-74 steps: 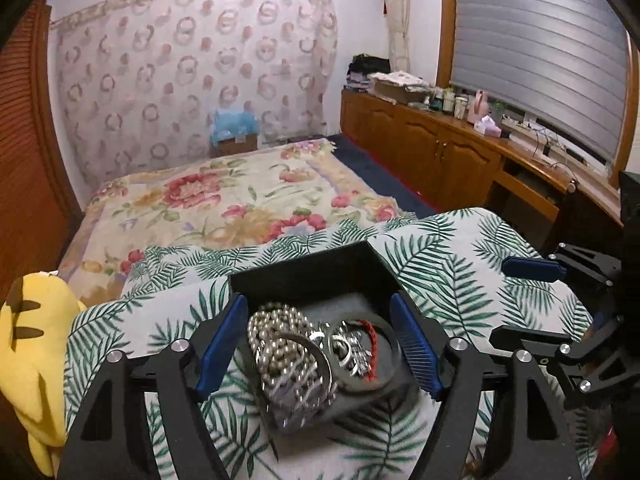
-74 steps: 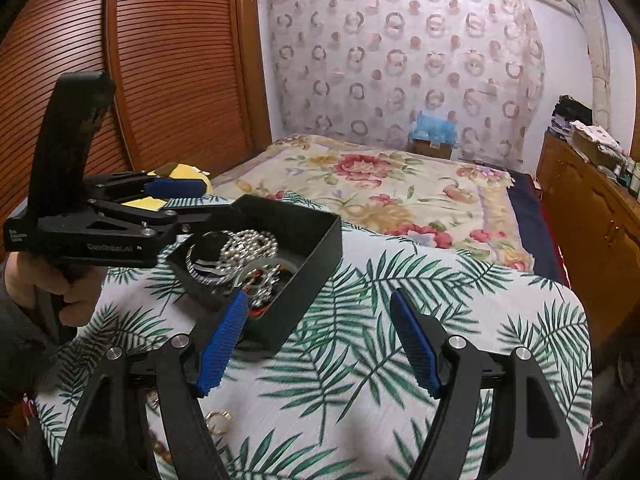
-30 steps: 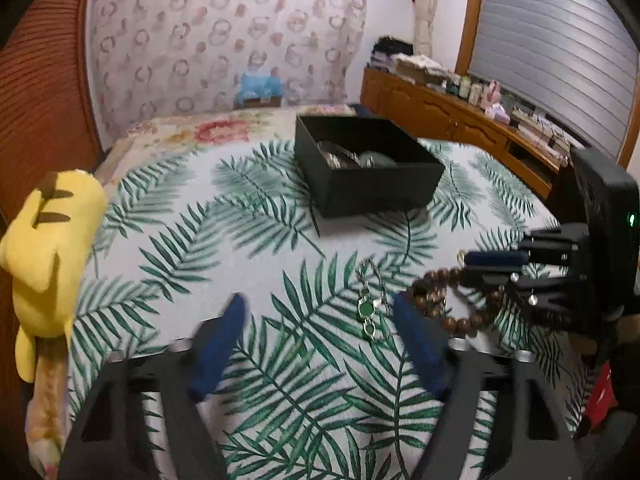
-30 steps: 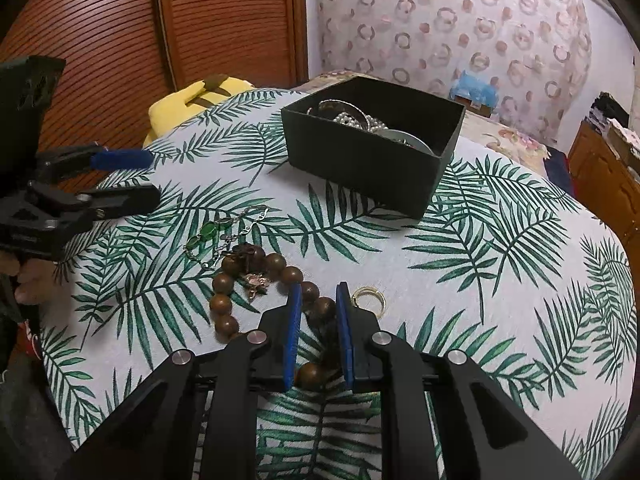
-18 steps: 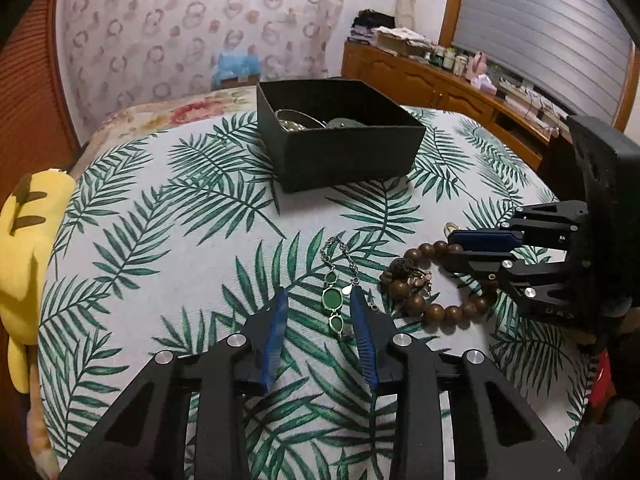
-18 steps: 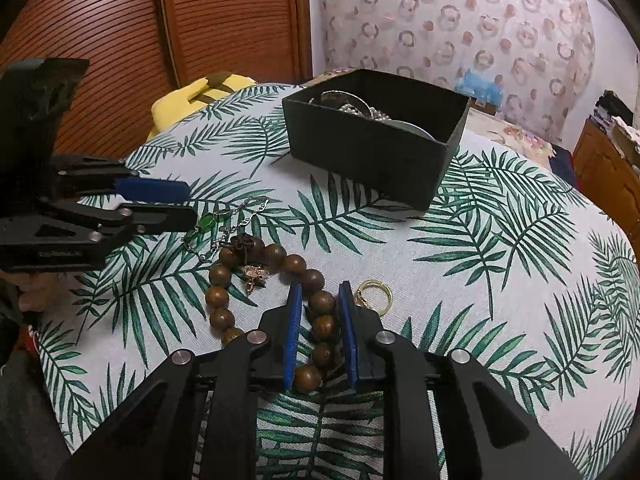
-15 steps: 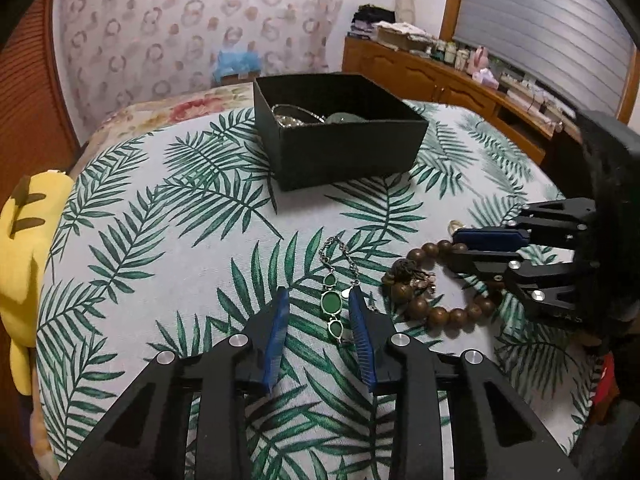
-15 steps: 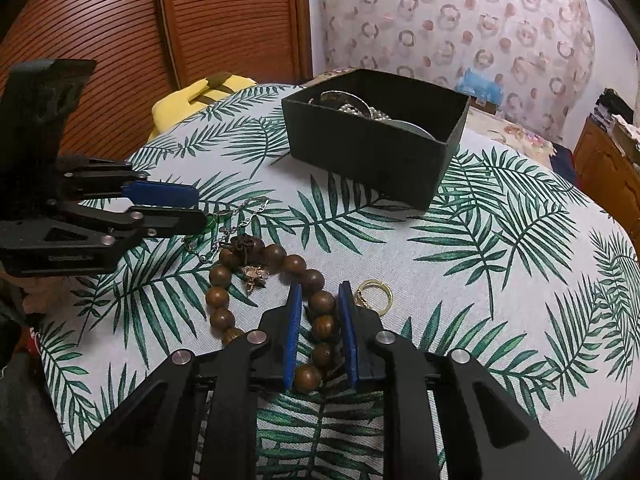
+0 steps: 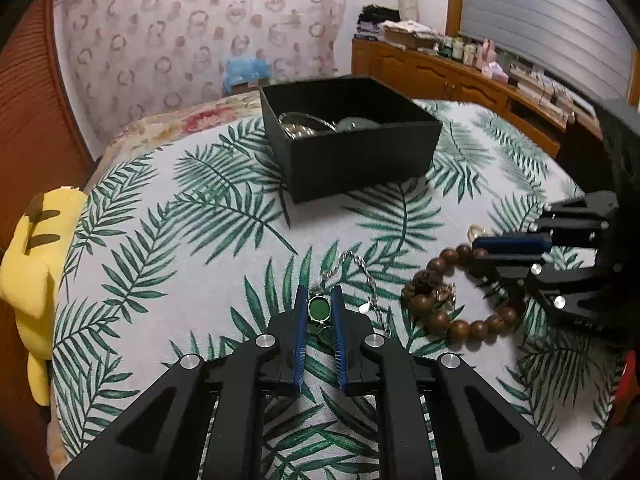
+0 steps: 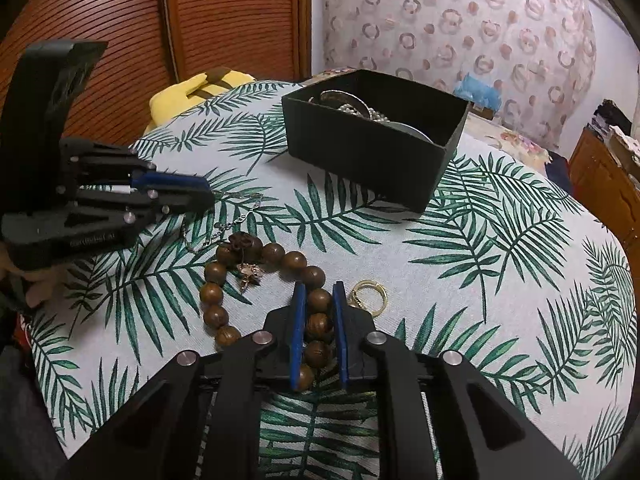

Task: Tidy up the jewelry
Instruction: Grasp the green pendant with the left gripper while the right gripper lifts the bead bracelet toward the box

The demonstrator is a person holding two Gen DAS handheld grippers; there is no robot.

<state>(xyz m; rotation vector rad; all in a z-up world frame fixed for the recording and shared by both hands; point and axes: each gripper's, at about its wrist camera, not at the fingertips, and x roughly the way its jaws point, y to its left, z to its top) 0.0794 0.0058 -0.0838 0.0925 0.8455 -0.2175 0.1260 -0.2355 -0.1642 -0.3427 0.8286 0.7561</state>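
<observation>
my left tongs [image 9: 319,308] are closing, with the green stones of the green pendant chain [image 9: 319,307] between the blue pads; its silver chain trails away over the cloth. my right tongs [image 10: 319,312] are closing too, narrow around a stretch of the wooden bead bracelet [image 10: 256,280], whose beads sit between the pads. a gold ring [image 10: 370,293] lies just beside the right pad. all of this rests on a surface covered with a palm-leaf cloth [image 10: 500,280], white with green fronds. further back on it stands the open black box [image 9: 352,148], with pearls and silvery pieces inside. a yellow plush toy [image 9: 32,256] sits at the cloth's left edge. beyond are a bed with a floral cover [image 9: 168,124], a ring-patterned curtain [image 9: 200,28], a slatted wooden door [image 10: 200,20], wooden cabinets [image 9: 440,76] and a grey blind [image 9: 540,12].
</observation>
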